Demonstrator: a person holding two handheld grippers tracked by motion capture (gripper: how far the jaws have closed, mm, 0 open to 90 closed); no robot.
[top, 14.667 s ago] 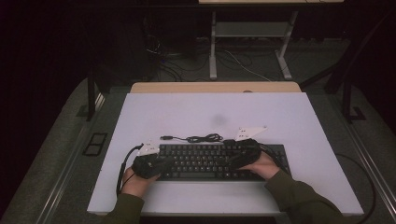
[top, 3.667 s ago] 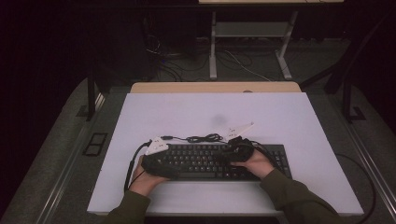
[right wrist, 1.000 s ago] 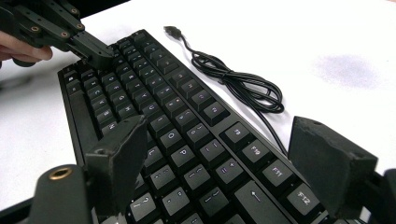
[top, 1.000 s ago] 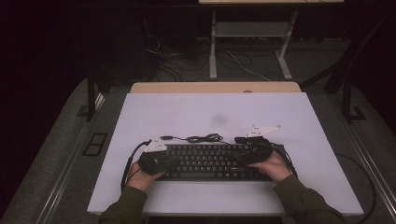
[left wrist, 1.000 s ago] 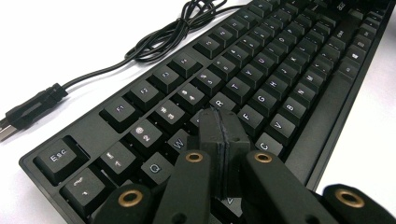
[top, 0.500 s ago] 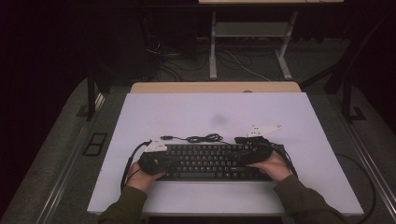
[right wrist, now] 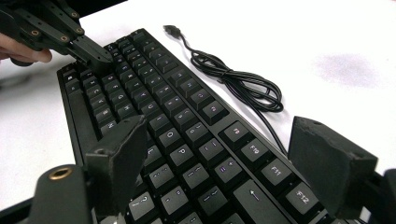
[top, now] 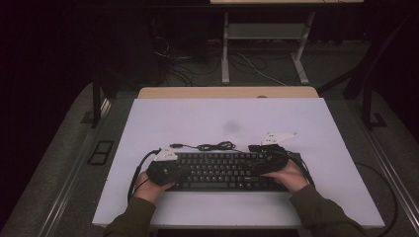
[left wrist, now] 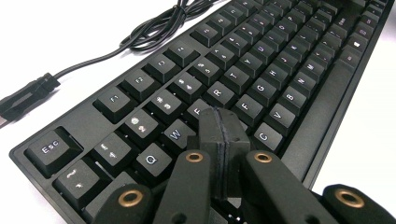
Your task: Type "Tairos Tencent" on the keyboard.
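Left tongs [left wrist: 219, 135], pressed shut and empty, rest over the keyboard [top: 222, 170] near its left end. Right tongs [right wrist: 224, 163] stand wide open above the right end keys, gripping nothing, on the white tabletop [top: 197, 118].

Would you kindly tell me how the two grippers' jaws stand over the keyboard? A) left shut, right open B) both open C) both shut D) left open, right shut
A: the left gripper has its jaws pressed together above the keyboard, while the right gripper holds its jaws wide apart over the keys.
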